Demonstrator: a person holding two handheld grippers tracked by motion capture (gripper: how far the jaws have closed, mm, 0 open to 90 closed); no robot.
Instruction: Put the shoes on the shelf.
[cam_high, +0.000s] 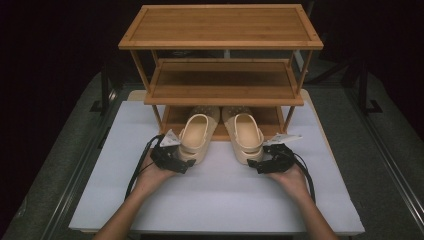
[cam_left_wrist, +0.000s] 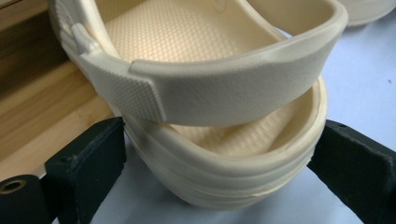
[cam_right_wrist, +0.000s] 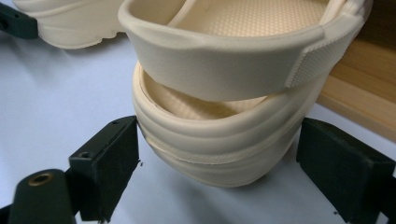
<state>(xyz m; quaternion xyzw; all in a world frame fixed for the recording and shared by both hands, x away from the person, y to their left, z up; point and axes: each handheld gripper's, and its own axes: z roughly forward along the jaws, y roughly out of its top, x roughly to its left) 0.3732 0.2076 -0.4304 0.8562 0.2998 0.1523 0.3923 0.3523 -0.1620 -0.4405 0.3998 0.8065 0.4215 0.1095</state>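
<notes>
At the frame's centre, each open gripper, left gripper (cam_high: 172, 159) and right gripper (cam_high: 270, 161), straddles a clog's heel, left clog (cam_high: 195, 137) and right clog (cam_high: 246, 135), toes pointing up-frame under the rack (cam_high: 220, 45).

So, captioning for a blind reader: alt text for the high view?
Two hand-held grippers, left and right, each straddle the heel of a cream clog, left clog and right clog, toes under a three-tier wooden rack on a white table.
</notes>
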